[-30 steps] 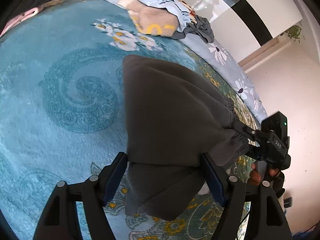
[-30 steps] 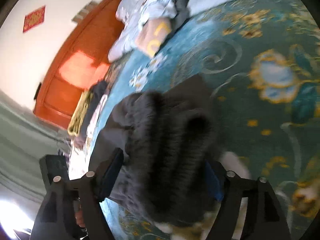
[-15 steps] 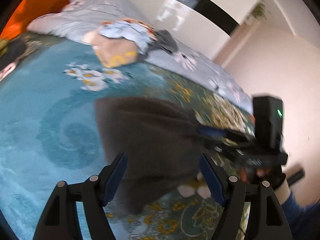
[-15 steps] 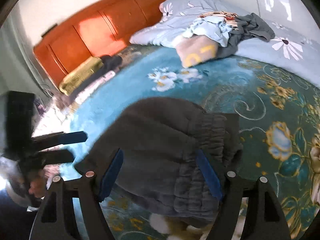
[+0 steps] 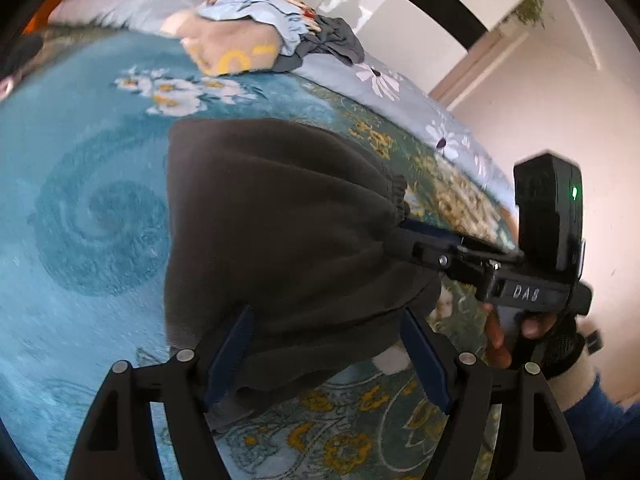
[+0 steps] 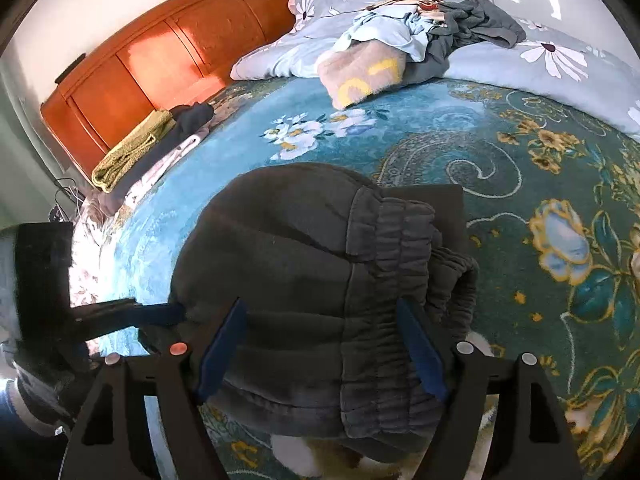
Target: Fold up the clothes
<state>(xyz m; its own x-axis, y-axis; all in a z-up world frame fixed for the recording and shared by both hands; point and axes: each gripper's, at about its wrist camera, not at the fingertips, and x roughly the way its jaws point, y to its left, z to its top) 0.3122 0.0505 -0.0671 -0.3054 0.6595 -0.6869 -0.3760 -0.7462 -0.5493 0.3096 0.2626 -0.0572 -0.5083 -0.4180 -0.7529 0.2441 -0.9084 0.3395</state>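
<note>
Since a second ago we are rolling both wrists level, and the right wrist view is swinging from a tilted blur to a steady look across the bed; the dark grey sweatpants (image 6: 312,280) are lying more settled on the teal floral blanket (image 6: 520,184), folded into a thick bundle with the elastic waistband on top.

We are seeing the left gripper (image 5: 324,352) angled down, blue pads spread wide on either side of the bundle's near edge. We are not seeing clear pinching, so open.

We are seeing the right gripper (image 6: 320,344) likewise pointing down, jaws wide, straddling the waistband side; pads beside the cloth, no clear squeeze.

In the left wrist view we are catching the person's right hand (image 5: 520,332) wrapping the other gripper's handle, blue sleeve (image 5: 592,412) below it.

Unfolded clothes pile (image 6: 420,36) is sitting far back on the pale duvet (image 6: 560,64); folded items (image 6: 132,148) are lying by the wooden headboard (image 6: 180,44).
</note>
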